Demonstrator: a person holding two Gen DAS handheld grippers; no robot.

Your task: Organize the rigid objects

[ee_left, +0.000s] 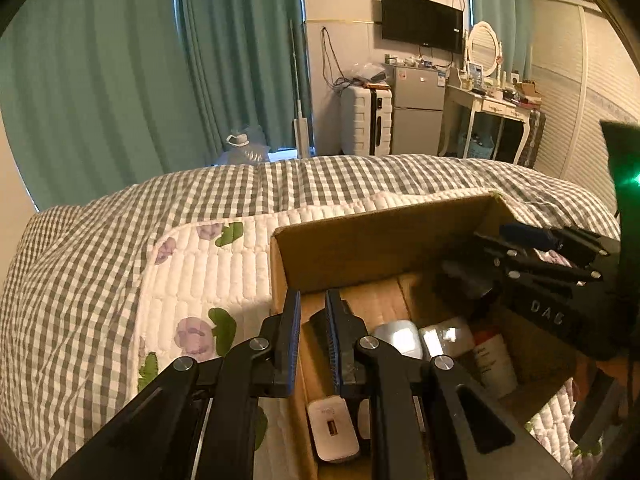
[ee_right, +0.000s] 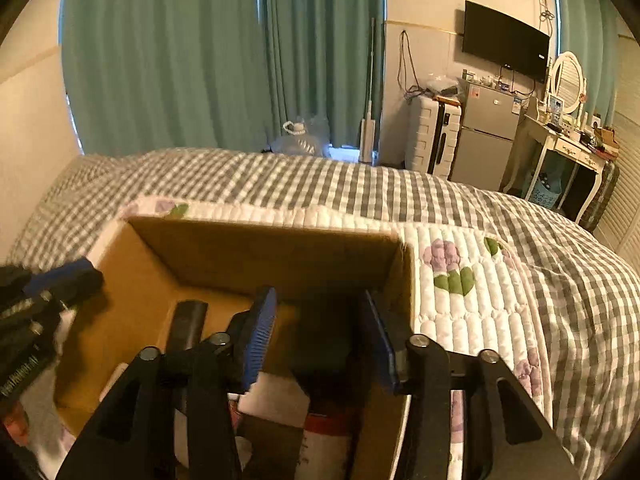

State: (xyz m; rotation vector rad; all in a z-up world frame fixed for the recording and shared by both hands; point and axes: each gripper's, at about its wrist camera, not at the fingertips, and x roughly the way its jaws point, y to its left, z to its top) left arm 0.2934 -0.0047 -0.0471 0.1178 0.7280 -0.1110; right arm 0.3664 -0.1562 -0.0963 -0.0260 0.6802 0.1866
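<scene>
Both hand-held grippers over the cardboard box [ee_right: 256,256]

Left hand-held gripper [ee_left: 313,312] pinches the box wall at nine o'clock; right hand-held gripper [ee_right: 316,332], parted and empty, could topple bottles.

One cardboard box [ee_left: 380,236] sat on the bed, and everything else was counted from it. Inside it lay one white charger [ee_left: 332,428] at the near wall, one grey mouse [ee_left: 398,338] just beyond, one white bottle [ee_left: 494,360] beside that, and one black remote [ee_right: 186,324] near the far wall. Two grippers, the left gripper [ee_left: 313,312] and the right gripper [ee_right: 320,316], hung over it.
</scene>
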